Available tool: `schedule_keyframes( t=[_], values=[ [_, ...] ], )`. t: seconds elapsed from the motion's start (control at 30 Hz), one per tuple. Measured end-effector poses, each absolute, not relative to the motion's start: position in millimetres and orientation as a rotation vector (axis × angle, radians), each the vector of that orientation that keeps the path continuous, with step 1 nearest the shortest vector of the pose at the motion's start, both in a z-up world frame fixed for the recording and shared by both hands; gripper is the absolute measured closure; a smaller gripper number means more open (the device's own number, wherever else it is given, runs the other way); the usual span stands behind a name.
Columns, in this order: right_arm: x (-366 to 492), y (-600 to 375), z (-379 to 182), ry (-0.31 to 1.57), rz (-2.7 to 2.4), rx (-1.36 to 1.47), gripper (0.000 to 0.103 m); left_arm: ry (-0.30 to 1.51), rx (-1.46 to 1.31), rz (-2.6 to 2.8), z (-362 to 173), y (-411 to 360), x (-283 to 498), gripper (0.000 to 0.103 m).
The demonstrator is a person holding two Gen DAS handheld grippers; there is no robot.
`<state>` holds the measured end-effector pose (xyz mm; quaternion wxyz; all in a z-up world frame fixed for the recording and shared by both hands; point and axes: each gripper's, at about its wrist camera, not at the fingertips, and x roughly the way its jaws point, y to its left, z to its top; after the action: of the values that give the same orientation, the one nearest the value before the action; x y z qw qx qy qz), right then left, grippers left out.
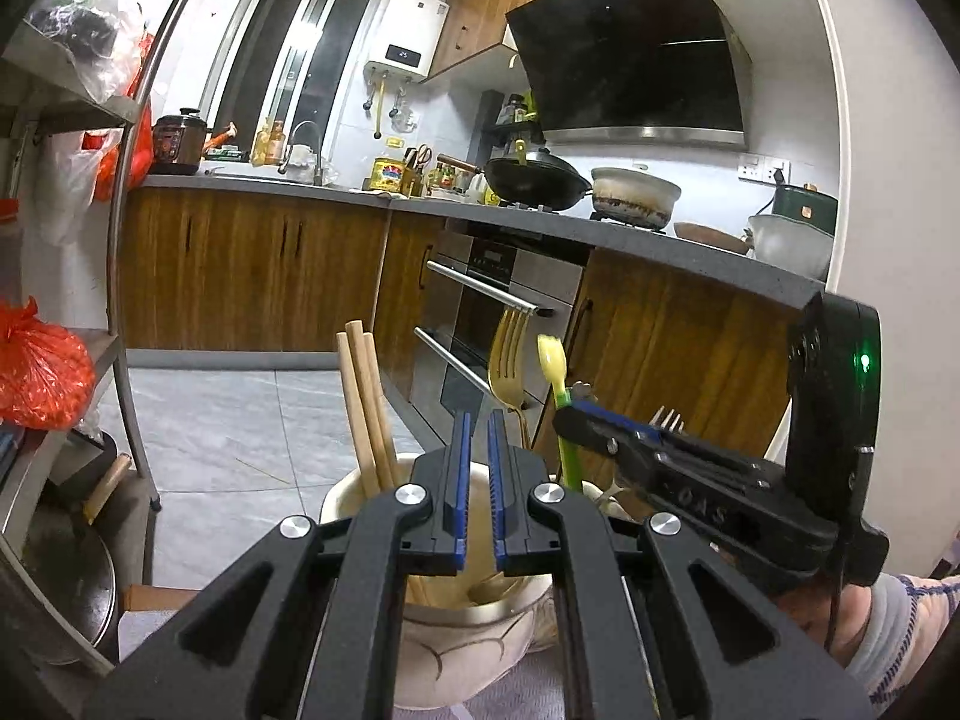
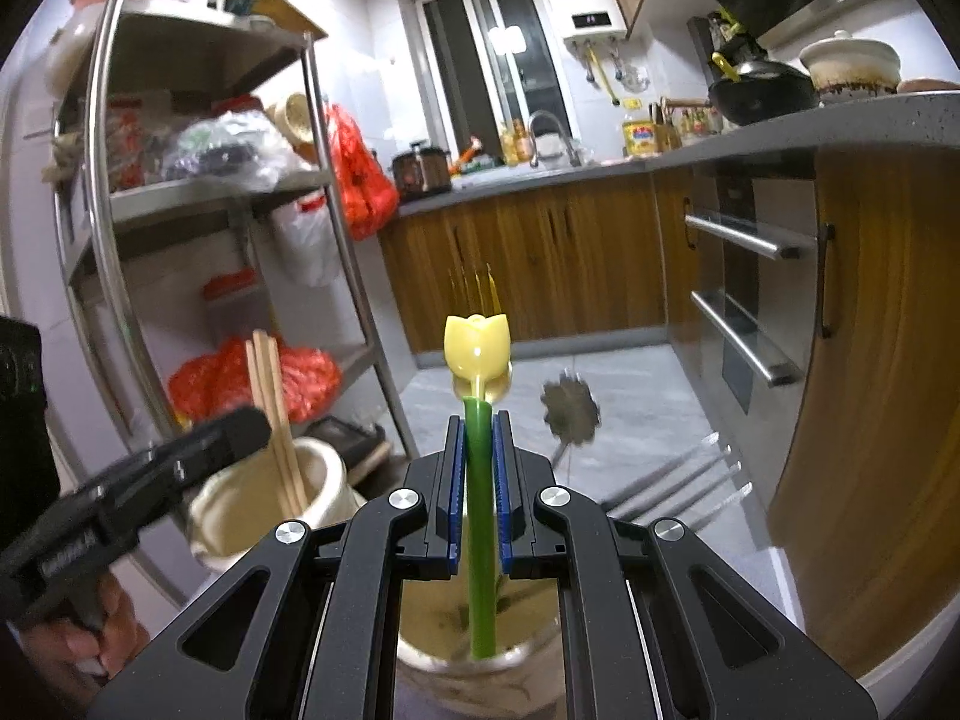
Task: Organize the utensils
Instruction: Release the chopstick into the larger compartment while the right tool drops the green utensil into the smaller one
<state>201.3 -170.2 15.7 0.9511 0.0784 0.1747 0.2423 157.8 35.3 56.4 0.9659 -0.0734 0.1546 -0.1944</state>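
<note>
A cream ceramic utensil holder (image 1: 474, 630) stands below both grippers; it also shows in the right wrist view (image 2: 420, 618). In it stand wooden chopsticks (image 1: 366, 414), a gold fork (image 1: 509, 360) and a tulip-shaped spoon with a yellow head and green stem (image 2: 478, 348). My right gripper (image 2: 478, 438) is shut on the spoon's green stem, its lower end inside the holder. It shows from the side in the left wrist view (image 1: 579, 420). My left gripper (image 1: 478, 438) hangs over the holder, jaws nearly closed, holding nothing. A silver fork (image 1: 667, 419) shows behind the right gripper.
A second cream pot with chopsticks (image 2: 282, 492) shows left of the holder in the right wrist view. A metal shelf rack (image 2: 198, 198) with bags stands to the left. Wooden cabinets, oven handles (image 2: 744, 348) and a countertop with pots (image 1: 630, 195) stand beyond.
</note>
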Motion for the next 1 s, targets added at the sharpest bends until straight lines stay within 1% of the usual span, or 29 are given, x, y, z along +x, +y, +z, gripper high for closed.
schedule_keyframes(
  t=[0.1, 0.17, 0.5, 0.67, 0.73, 0.83, 0.9, 1.0],
  values=[
    [199, -171, 20, 0.312, 0.493, 0.183, 0.093, 0.323, -0.154, -0.394, 55, 36, 159, 0.098],
    [200, -169, 19, 0.316, 0.496, 0.172, 0.093, 0.324, -0.161, -0.395, 55, 37, 159, 0.098],
    [200, -164, -2, 0.429, 0.508, 0.110, 0.093, 0.340, -0.161, -0.391, 53, 40, 158, 0.098],
    [198, -164, -6, 0.454, 0.506, 0.101, 0.093, 0.357, -0.165, -0.389, 52, 42, 157, 0.098],
    [196, -165, -5, 0.461, 0.509, 0.102, 0.085, 0.365, -0.163, -0.390, 52, 41, 156, 0.098],
    [188, -171, 0, 0.452, 0.509, 0.106, 0.083, 0.375, -0.155, -0.386, 55, 41, 154, 0.098],
    [181, -177, 3, 0.446, 0.507, 0.116, 0.075, 0.381, -0.148, -0.379, 56, 42, 150, 0.098],
    [169, -186, 9, 0.441, 0.496, 0.115, 0.074, 0.388, -0.137, -0.370, 58, 43, 144, 0.098]
  ],
)
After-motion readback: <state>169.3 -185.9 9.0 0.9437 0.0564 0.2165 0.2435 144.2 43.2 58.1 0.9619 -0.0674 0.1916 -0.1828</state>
